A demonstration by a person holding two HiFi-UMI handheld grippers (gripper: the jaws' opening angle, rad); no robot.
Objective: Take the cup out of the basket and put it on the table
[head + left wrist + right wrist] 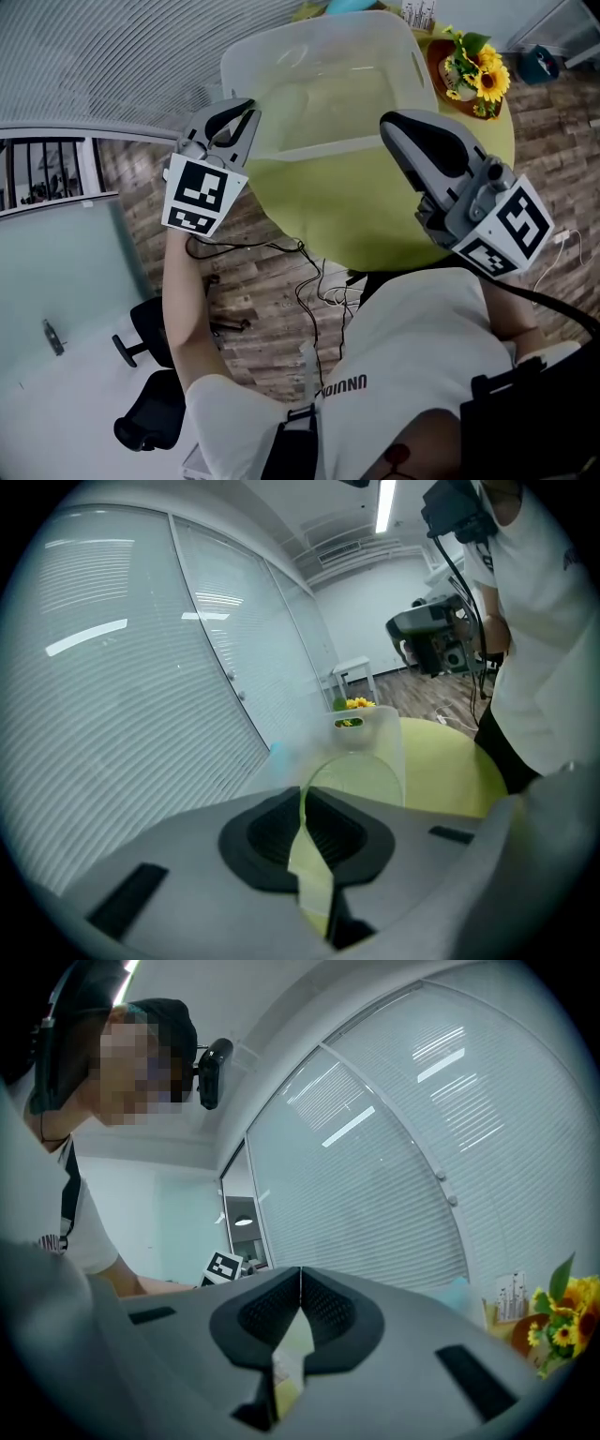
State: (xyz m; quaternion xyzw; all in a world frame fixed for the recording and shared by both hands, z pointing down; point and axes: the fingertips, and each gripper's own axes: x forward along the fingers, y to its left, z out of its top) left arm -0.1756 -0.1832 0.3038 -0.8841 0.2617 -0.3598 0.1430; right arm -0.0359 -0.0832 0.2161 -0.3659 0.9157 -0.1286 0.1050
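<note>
Head view: basket (281, 47) lies lengthwise left to right, mouth upward.

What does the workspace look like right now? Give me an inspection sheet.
Surface: round green table.
Job's things: frosted basket stands on the table; no cup can be made out in it.
Clutter: sunflowers in a pot beside the basket, near the table's edge.
Grippers: left gripper by the basket's left side, jaws together, empty; right gripper over the table, jaws together, empty.
Cables: loose cables on the wood floor by the table.
Surroundings: blinds on a glass wall; office chair to the left.
</note>
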